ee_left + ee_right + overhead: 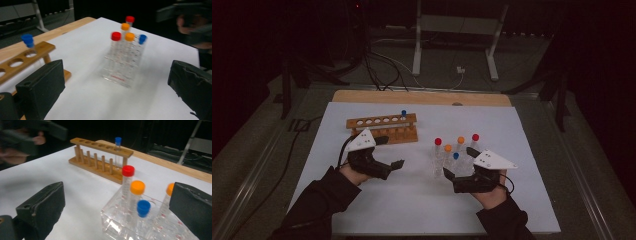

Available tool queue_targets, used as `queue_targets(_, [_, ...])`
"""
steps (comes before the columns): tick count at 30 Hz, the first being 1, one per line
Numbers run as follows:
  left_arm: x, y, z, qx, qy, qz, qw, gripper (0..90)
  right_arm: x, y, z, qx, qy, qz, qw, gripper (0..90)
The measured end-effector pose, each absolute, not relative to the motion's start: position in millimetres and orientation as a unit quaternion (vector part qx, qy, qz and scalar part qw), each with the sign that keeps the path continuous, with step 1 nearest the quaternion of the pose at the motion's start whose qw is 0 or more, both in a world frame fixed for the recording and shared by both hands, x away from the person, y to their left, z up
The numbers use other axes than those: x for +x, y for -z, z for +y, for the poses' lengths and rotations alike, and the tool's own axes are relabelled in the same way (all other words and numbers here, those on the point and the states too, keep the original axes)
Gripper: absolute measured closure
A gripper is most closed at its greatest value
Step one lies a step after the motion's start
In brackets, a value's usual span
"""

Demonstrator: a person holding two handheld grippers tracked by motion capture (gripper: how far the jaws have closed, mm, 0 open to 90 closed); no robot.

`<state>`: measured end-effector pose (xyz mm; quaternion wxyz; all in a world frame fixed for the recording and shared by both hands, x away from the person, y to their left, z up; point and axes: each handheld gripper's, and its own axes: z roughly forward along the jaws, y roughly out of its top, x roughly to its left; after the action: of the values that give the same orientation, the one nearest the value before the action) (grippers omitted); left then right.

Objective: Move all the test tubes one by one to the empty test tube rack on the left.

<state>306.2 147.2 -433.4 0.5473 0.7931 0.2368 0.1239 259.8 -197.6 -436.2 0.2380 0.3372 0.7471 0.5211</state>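
A wooden tube rack (382, 128) stands at the back left of the white mat, with one blue-capped tube (403, 114) in its right end hole. A clear plastic rack (447, 167) right of centre holds several tubes with red, orange and blue caps. My left gripper (393, 151) is open just in front of the wooden rack, empty, and faces the clear rack (120, 72). My right gripper (459, 161) is open at the clear rack's near right side. In the right gripper view the clear rack (130, 220) sits between the wide jaws, and the wooden rack (100, 157) stands beyond.
The white mat (362, 200) covers a wooden table (422, 96) whose far edge shows. Metal table legs (417, 45) and cables lie on the dark floor beyond. Bare mat stretches between and in front of the two racks.
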Motion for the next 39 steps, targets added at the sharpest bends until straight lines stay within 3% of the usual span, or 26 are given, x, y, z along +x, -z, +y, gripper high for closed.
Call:
queue_targets(6, [287,448,146,0.793,-0.120,0.231,0.550,1.9,267,450,-204,0.365,-0.500,0.747,0.242,6.7])
queue_targets(9, [281,453,144,0.799,-0.121,0.226,0.544,1.9,271,453,-208,0.381,-0.489,0.746,0.243,17.0])
queue_targets(11, [280,456,144,0.801,-0.117,0.225,0.542,1.8,274,455,-209,0.392,-0.479,0.748,0.239,19.1])
queue_targets(12, [279,456,144,0.802,-0.113,0.224,0.542,1.9,275,458,-209,0.403,-0.465,0.752,0.235,25.6])
queue_targets(24, [276,458,142,0.808,-0.110,0.216,0.537,1.9,281,461,-204,0.410,-0.408,0.788,0.211,55.0])
queue_targets(39, [279,458,143,0.804,-0.110,0.220,0.542,1.9,294,464,-199,0.436,-0.378,0.793,0.195,68.4])
